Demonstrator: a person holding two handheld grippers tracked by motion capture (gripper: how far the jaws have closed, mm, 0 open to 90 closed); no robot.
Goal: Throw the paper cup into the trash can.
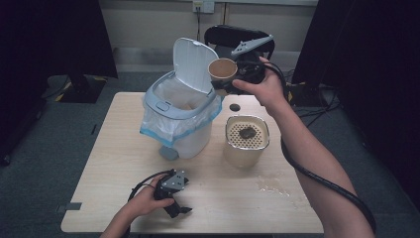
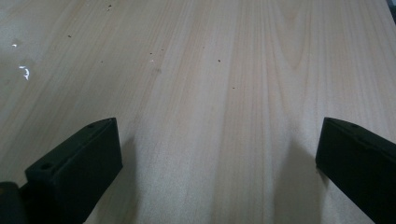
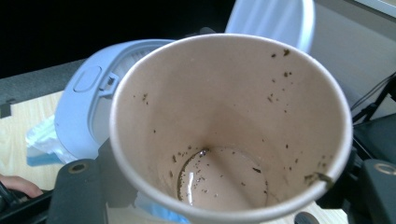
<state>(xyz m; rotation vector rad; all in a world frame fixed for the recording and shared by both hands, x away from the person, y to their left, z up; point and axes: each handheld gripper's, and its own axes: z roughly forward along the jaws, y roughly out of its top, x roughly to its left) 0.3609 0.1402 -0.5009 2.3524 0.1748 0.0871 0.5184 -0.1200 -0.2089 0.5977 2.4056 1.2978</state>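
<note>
A brown paper cup (image 1: 222, 69) is held in the air above the table's far side, just right of the open bin (image 1: 178, 116), with my right gripper (image 1: 226, 82) shut on it. In the right gripper view the cup (image 3: 229, 116) faces the camera; its inside holds only dark specks and a wet film at the bottom. The bin's white lid (image 1: 193, 63) stands raised beside the cup. My left gripper (image 1: 179, 208) rests on the table near the front edge, and its jaws (image 2: 219, 140) stand wide apart over bare wood.
A cream container with a perforated strainer top (image 1: 246, 135) stands right of the bin, a dark clump on the strainer. A small dark round thing (image 1: 234, 106) lies behind it. A wet patch (image 1: 272, 186) marks the table's front right. A black chair (image 1: 237, 37) stands beyond the table.
</note>
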